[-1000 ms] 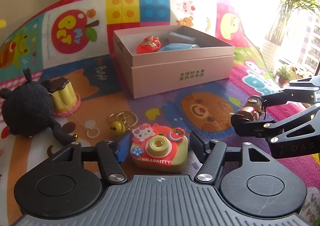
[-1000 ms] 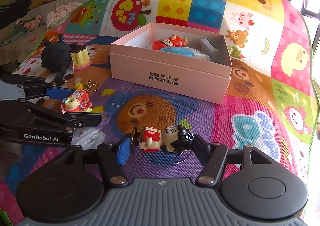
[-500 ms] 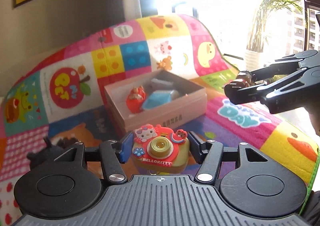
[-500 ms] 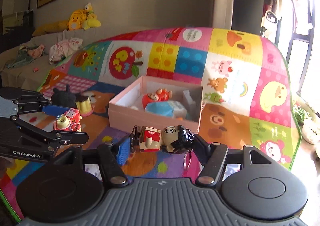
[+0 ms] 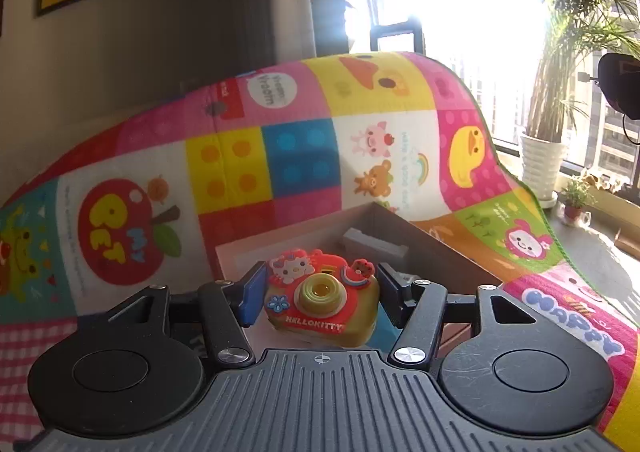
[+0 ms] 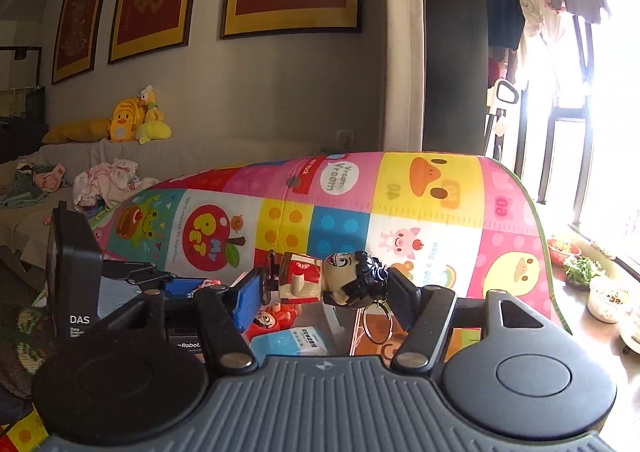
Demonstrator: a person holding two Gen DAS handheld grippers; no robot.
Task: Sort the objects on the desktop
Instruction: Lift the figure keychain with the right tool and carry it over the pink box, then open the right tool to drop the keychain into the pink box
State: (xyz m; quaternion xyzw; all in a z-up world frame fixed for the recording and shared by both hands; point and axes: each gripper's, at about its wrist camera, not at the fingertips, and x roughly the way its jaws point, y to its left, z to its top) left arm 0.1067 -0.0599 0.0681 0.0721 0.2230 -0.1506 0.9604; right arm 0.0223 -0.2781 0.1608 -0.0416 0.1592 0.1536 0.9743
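My left gripper point(image 5: 320, 292) is shut on a red and yellow Hello Kitty toy camera point(image 5: 322, 298) and holds it above the open pink box point(image 5: 436, 252). My right gripper point(image 6: 324, 284) is shut on a small black-haired figurine keychain point(image 6: 332, 278), lying sideways, its metal ring point(image 6: 376, 326) hanging below. It hangs over the box, where a red doll point(image 6: 272, 320) and a blue and white packet point(image 6: 296, 340) lie. The left gripper point(image 6: 176, 286) shows at the left of the right wrist view.
A colourful play mat point(image 5: 304, 156) covers the table and rises behind the box. A grey block point(image 5: 372, 244) lies in the box. A potted plant point(image 5: 544, 164) stands by the window at right. A couch with plush toys point(image 6: 128, 120) is beyond.
Both grippers have lifted their toys off the mat and moved forward over the box. The black plush, yellow cup and key rings have dropped out of view.
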